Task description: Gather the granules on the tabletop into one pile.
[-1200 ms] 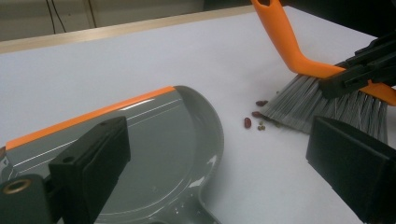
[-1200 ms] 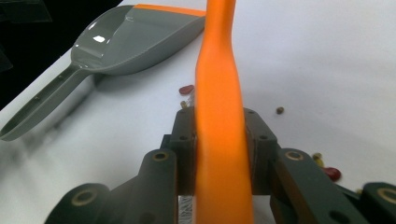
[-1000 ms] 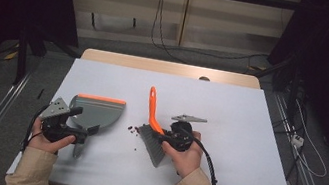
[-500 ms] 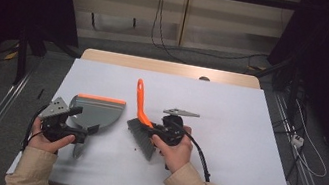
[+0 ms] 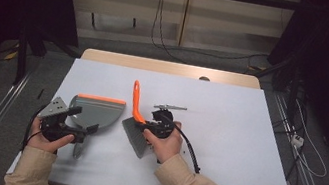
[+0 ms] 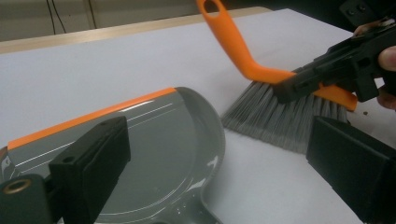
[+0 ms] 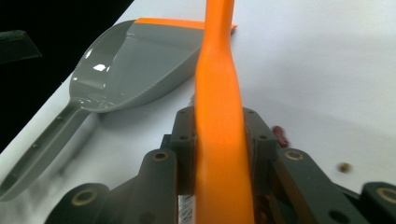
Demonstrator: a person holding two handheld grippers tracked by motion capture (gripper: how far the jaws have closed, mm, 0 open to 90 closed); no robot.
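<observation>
A grey dustpan (image 5: 98, 113) with an orange front lip lies flat on the white table (image 5: 246, 136); its handle points toward the person. My left gripper (image 5: 84, 120) is open over the pan's handle end, its two jaws wide apart on either side of the pan (image 6: 154, 154). My right gripper (image 5: 149, 123) is shut on the orange handle (image 7: 218, 93) of a hand brush (image 5: 138, 103). The brush's grey bristles (image 6: 280, 116) rest on the table just right of the pan. A few small crumbs (image 7: 279, 135) lie beside the brush.
The table's far half and right side are bare white surface. A cable (image 5: 191, 150) trails from the right gripper across the table toward the person. The table's left edge (image 5: 41, 117) is close to the left hand.
My right gripper has carried the brush leftward across the table, up to the dustpan's right side. The left gripper and dustpan have stayed put.
</observation>
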